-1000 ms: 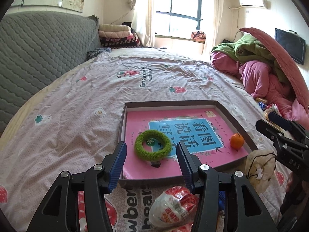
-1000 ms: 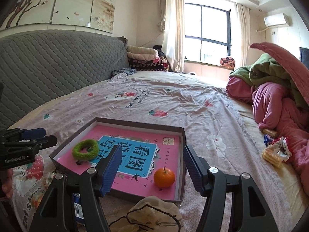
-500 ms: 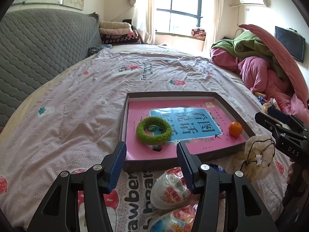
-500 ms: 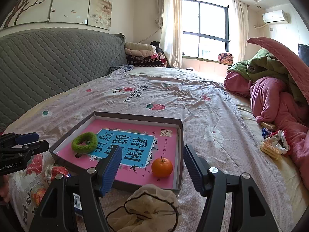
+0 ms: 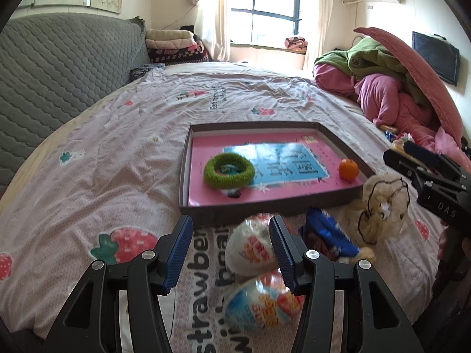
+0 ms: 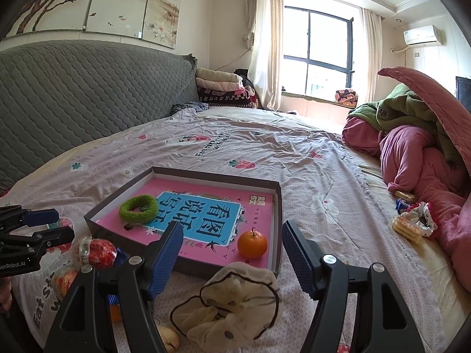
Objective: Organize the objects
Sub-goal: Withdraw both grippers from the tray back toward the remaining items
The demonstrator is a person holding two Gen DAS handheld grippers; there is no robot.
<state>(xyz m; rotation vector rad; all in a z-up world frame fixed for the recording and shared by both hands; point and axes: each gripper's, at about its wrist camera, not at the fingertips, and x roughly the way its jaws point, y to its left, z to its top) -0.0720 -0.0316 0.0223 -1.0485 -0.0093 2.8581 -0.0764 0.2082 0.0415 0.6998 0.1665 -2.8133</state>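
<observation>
A: Any writing to read?
B: The bedsheet (image 5: 117, 135) says "strawberry"; the right hand-held gripper (image 6: 232, 253) shows "DAS", the left hand-held gripper (image 5: 229, 253) "GenRobot.AI".
A: Where do the things lie?
B: Two plastic-wrapped white-and-red egg-shaped treats (image 5: 253, 250) sit low in the left view, one between the left gripper's half-open jaws, untouched. The cream gauzy scrunchie (image 6: 229, 303) lies below the right gripper's opening jaws, ungripped. The shallow grey cardboard tray (image 6: 276, 214) at centre holds one fuzzy green ring (image 6: 138, 209) and one small orange (image 6: 252, 244).

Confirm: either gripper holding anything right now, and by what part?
Nothing held. Left gripper is open over a wrapped snack, pads not pressing. Right gripper is opening above the cream scrunchie, nothing between its fingers.
</observation>
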